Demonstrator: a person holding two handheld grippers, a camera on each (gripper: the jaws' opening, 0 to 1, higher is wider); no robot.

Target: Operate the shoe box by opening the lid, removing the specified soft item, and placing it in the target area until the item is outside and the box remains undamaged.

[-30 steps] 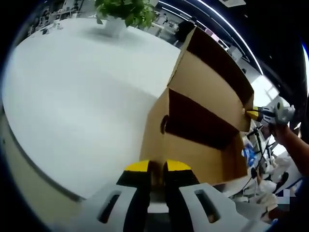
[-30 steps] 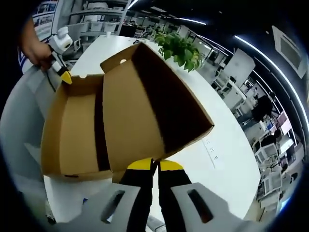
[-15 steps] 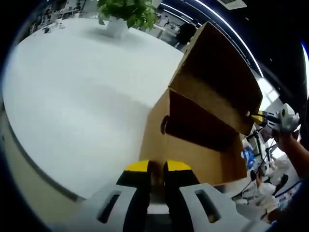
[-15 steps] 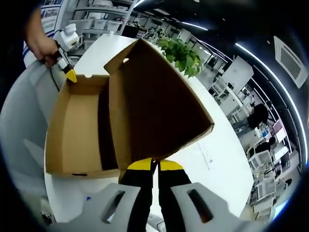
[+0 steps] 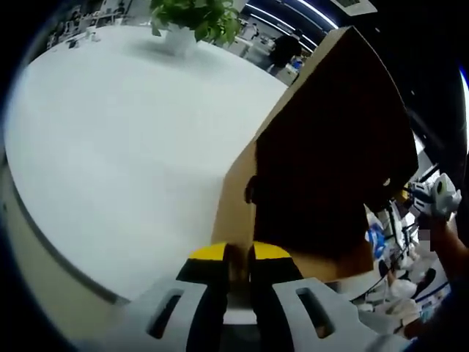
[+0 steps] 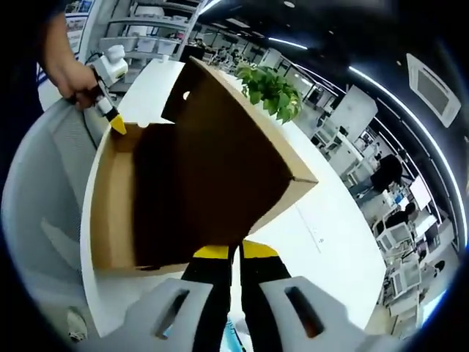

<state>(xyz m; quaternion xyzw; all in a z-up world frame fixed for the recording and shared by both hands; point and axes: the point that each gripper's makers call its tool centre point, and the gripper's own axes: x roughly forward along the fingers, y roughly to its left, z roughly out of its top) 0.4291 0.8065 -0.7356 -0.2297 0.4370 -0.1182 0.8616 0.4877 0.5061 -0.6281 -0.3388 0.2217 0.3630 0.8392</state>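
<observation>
The brown cardboard shoe box (image 5: 236,202) stands on a white table (image 5: 110,147). Its hinged lid (image 5: 337,139) leans low over the opening, dark underside toward me. My left gripper (image 5: 239,255) is shut on the box's near wall. In the right gripper view the lid (image 6: 212,169) hides most of the box (image 6: 110,213), and my right gripper (image 6: 234,253) is shut on the lid's free edge. The left gripper (image 6: 117,125) shows at the box's far corner, held by a hand. The right gripper (image 5: 404,195) appears beyond the lid. What lies inside the box is hidden.
A potted green plant (image 5: 194,18) stands at the far side of the table, also seen as the plant (image 6: 271,92) behind the lid. A grey chair (image 6: 44,220) sits beside the table's edge. Office desks and shelves fill the background.
The lid has swung down over the box, covering the interior that showed before. Both grippers keep their hold.
</observation>
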